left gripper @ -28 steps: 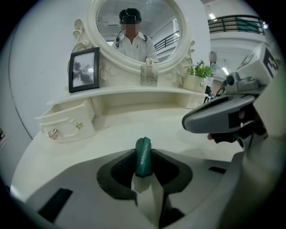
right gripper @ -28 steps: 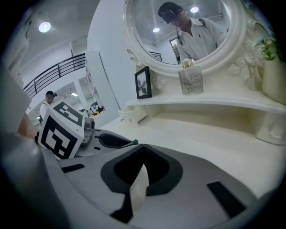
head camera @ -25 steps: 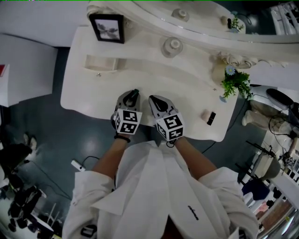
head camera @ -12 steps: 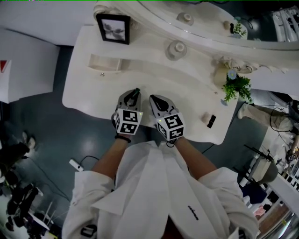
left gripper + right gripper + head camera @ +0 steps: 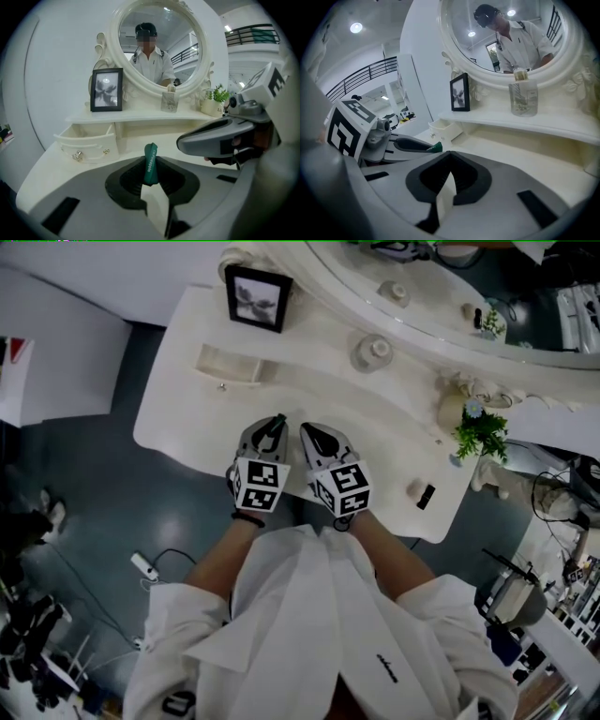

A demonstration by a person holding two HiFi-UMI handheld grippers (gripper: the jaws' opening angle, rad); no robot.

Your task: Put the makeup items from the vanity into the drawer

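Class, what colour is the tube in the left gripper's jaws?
The slim tube is dark green with white lettering; see the left gripper view.

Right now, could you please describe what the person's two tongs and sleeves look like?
The left tongs and the right tongs both have smooth grey shells tapering to a beak, with black lining inside. Each carries a white cube printed with black square markers. A black band circles the left wrist. The person wears a white shirt with loose sleeves ending near the elbows.
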